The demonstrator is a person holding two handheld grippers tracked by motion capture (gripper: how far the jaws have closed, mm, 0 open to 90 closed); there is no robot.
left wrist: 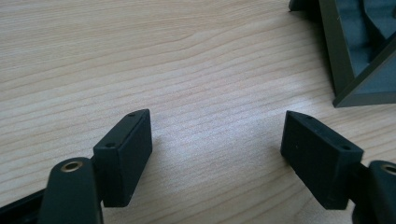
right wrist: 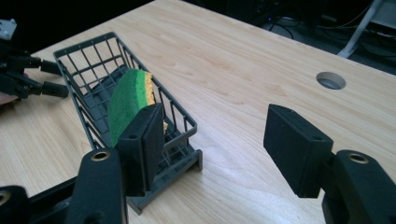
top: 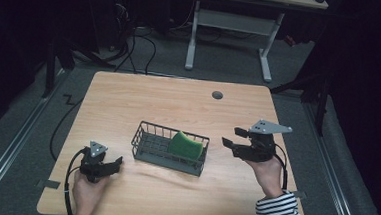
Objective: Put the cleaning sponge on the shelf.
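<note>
1. Right claw [top: 232,138]: jaws spread, nothing between them; it hangs above the bench [top: 129,98], just beside the basket's near end.
2. Wire basket [top: 146,147]: lies directly ahead of the right claw, standing on the bench.
3. Green sponge [top: 186,144]: stands on edge inside the basket, at the end nearest the right claw, leaning on the wire wall; a yellow layer shows on its back.
4. Left claw [top: 117,164]: jaws spread, empty, low over the bench beyond the basket's far end.
5. Cable port [top: 217,95]: set in the bench, well apart from both claws.
</note>
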